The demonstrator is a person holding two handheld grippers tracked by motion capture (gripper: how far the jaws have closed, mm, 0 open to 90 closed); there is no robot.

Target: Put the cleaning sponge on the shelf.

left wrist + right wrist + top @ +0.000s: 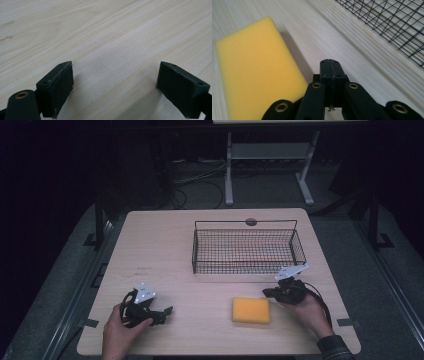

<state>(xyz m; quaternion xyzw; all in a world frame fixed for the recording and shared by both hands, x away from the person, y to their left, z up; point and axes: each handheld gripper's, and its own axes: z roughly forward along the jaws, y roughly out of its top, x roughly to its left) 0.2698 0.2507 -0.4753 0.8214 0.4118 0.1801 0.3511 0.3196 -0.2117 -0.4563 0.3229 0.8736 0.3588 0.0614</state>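
Closed right claw (331, 67) hovers beside yellow sponge (254, 67); left claw (115, 85) gapes open.

Yellow rectangular sponge (251, 310) lies flat on table (165, 245).

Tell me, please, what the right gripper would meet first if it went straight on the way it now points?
Probably bare table: the shut right gripper points just past the yellow sponge, between it and the wire basket, though it might graze the sponge's edge.
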